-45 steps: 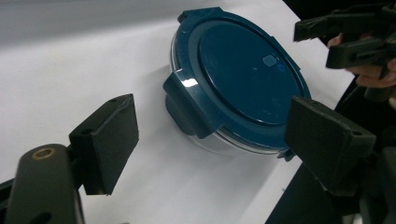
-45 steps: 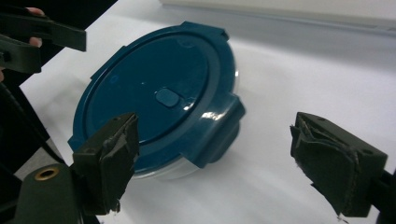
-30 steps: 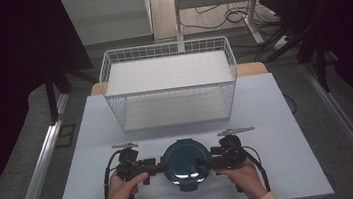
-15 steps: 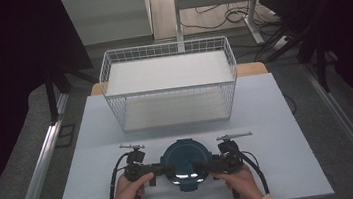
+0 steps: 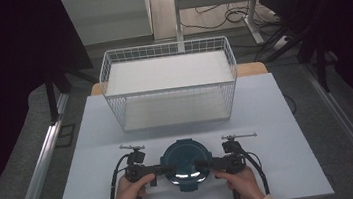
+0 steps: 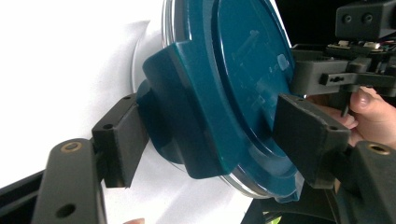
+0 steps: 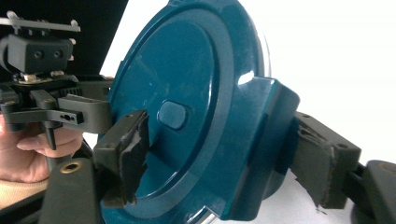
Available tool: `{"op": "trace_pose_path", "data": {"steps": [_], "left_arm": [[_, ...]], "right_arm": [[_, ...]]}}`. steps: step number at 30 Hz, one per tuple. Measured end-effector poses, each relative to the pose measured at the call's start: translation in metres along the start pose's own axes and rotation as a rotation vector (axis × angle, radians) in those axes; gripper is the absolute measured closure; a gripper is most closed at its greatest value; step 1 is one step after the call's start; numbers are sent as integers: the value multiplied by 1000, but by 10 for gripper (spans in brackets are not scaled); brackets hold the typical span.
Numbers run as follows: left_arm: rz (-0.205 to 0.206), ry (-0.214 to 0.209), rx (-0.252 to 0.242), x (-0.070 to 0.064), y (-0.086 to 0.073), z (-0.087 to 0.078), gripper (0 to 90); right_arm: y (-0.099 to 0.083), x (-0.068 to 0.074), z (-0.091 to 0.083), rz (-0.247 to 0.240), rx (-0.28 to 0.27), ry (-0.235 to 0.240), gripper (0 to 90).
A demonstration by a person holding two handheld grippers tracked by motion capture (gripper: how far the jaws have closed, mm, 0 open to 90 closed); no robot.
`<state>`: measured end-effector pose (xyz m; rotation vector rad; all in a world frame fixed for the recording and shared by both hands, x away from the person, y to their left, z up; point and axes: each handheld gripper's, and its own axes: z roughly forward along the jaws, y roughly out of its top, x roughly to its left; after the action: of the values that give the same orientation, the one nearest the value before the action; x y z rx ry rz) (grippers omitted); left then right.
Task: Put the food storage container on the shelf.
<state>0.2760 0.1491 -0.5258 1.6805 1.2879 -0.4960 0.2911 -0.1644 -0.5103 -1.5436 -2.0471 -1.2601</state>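
Two grippers meet at one round container near the front edge of the white surface (image 5: 93,134). At the left, the left gripper (image 5: 165,169) reaches in from the person's left hand (image 5: 127,195); in the left gripper view its fingers (image 6: 121,140) pinch the latch tab at that side of the teal lid, one finger under the tab and the other over the lid's top. In the middle sits the teal-lidded container (image 5: 187,163), its clear rim catching light at the near side; raised marks are moulded into the lid's top, but none of it can be read. At the right, the right gripper (image 5: 207,165), held by the right hand (image 5: 247,184), clamps the opposite latch tab in the same way, its worn fingers (image 7: 123,149) pressed on lid and tab in the right gripper view. Behind them, well apart, stands a white wire basket (image 5: 166,50), towards the far edge
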Motion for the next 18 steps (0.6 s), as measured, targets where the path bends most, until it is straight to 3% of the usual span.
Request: {"op": "trace_pose_path", "data": {"steps": [6,12,13,15,16,18], "left_arm": [[29,-2,-15,-6,-4,-6,350],[59,7,-44,-12,-10,-15,408],[80,22,-57,-16,-11,-19,423],[91,30,-63,-18,-11,-21,425],[120,44,-69,-21,-12,-24,421],[125,44,-72,-22,-12,-25,424]], "right_arm": [[-2,2,-7,-14,-13,14,317],[-5,8,-16,-65,-46,29,377],[-6,13,-17,-115,-44,25,380],[-6,15,-17,-138,-40,22,381],[-7,20,-17,-186,-39,18,382],[-7,22,-17,-197,-40,20,382]]}}
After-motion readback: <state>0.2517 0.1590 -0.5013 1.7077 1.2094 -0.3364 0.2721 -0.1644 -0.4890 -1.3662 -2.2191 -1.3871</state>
